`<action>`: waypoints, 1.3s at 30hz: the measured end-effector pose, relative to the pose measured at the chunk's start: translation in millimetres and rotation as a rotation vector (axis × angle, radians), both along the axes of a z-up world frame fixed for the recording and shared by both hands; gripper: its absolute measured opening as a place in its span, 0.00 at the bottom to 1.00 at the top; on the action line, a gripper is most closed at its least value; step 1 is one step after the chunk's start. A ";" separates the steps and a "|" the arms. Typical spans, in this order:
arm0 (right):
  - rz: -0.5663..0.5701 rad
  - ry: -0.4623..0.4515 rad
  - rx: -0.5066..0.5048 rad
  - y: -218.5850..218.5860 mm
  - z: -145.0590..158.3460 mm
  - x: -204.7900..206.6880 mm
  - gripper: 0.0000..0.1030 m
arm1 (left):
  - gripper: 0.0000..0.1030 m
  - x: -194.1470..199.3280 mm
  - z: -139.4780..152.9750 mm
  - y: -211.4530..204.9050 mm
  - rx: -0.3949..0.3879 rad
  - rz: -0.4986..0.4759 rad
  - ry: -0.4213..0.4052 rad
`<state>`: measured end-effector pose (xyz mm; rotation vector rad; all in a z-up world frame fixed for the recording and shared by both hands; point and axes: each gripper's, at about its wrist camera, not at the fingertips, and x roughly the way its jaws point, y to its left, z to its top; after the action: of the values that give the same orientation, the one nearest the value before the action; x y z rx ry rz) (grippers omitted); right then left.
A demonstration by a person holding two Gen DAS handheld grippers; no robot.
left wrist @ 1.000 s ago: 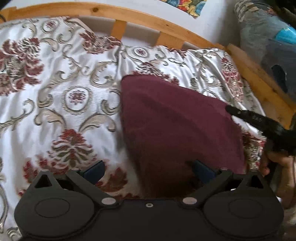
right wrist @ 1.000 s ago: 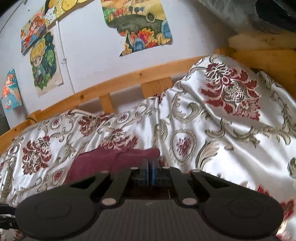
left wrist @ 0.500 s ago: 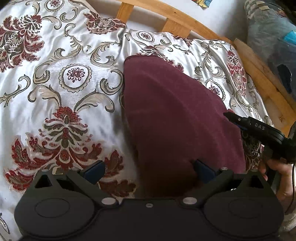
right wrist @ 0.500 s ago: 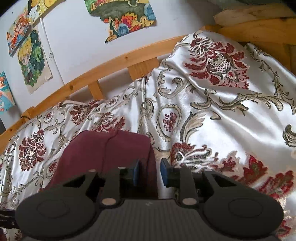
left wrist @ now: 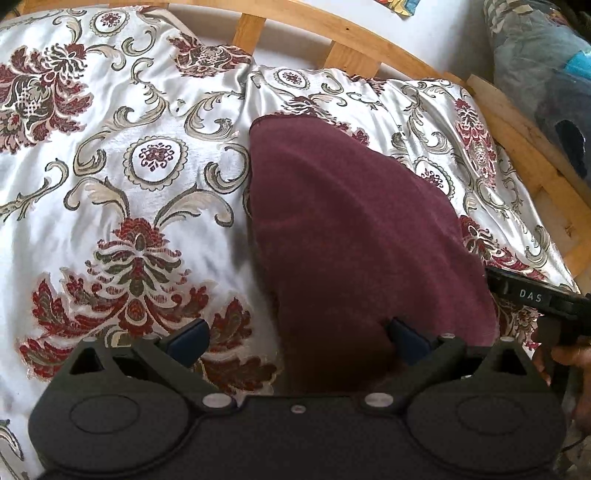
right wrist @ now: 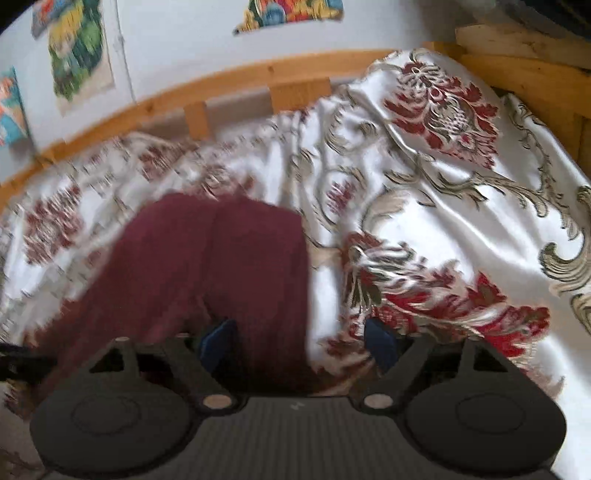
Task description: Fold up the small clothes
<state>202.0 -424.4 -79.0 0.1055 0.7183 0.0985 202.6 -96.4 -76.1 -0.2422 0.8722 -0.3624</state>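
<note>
A maroon cloth (left wrist: pixel 354 236) lies folded on the floral bedspread (left wrist: pixel 122 184), narrowing toward the headboard. My left gripper (left wrist: pixel 297 338) hovers open over the cloth's near left edge; its right pad is over the cloth and its left pad over the bedspread. In the right wrist view the same maroon cloth (right wrist: pixel 221 266) lies below my right gripper (right wrist: pixel 299 339), whose jaws are opening. The cloth's right edge sits between its pads, which do not press on it. One black finger (left wrist: pixel 524 291) of that gripper shows at the cloth's right corner, with a hand (left wrist: pixel 565 362) behind it.
A wooden headboard rail (left wrist: pixel 332 33) runs along the far side, and a wooden side rail (left wrist: pixel 535 177) lines the right. Dark bundled fabric (left wrist: pixel 546 74) sits beyond that rail. Posters (right wrist: pixel 81 51) hang on the wall. Wide bedspread lies to the left of the cloth.
The right gripper went from shut on the cloth's corner to wide open and let it go, sinking slightly. The cloth now rests flat. The left gripper stayed open and almost in place.
</note>
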 end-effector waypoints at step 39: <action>-0.020 -0.107 0.430 -15.2 -20.2 30.6 0.74 | 0.99 -5.1 3.9 -9.2 0.081 -0.005 -0.063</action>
<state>232.6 -439.6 -99.2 0.5144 0.5801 0.2371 197.5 -105.6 -72.2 -0.1532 0.8231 -0.3371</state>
